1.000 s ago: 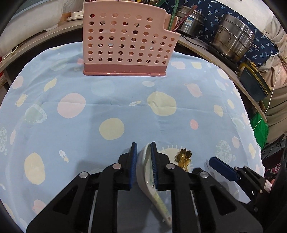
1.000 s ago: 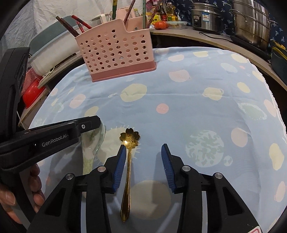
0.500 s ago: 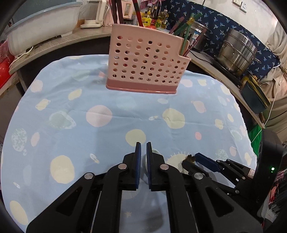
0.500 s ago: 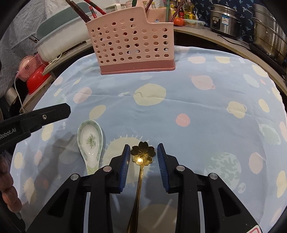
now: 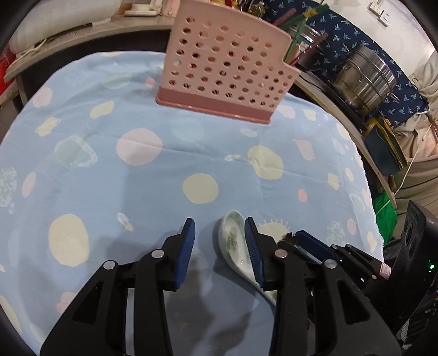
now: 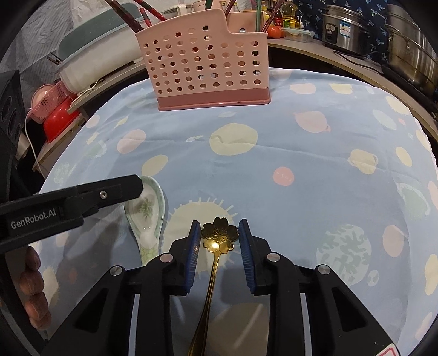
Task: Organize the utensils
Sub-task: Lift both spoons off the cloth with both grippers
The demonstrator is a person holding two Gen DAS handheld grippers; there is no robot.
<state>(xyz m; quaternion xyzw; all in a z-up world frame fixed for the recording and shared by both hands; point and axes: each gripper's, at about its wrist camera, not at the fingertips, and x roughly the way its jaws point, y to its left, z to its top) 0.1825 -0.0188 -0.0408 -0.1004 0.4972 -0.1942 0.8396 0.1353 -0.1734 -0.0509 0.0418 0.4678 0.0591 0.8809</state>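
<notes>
A white ceramic soup spoon [image 5: 235, 241] with a green pattern lies on the blue spotted cloth [image 5: 137, 191]; it also shows in the right wrist view [image 6: 145, 213]. My left gripper [image 5: 220, 227] is open, and the spoon lies next to its right finger. A gold flower-headed spoon [image 6: 219, 235] lies flat between the fingers of my right gripper [image 6: 217, 228], which is open around it without touching. The pink perforated utensil holder [image 5: 230, 71] stands at the far side of the table, seen too in the right wrist view [image 6: 205, 63].
Chopsticks [image 6: 131, 16] and other utensils stand in the holder. Steel pots [image 5: 364, 79] sit on the shelf at the back right. A red bowl [image 6: 58, 120] and a pink basket [image 6: 45, 101] lie off the table's left edge.
My left gripper let go of the ceramic spoon, rose, closed briefly and now stands open beside it. My right gripper moved forward and narrowed around the gold spoon's head.
</notes>
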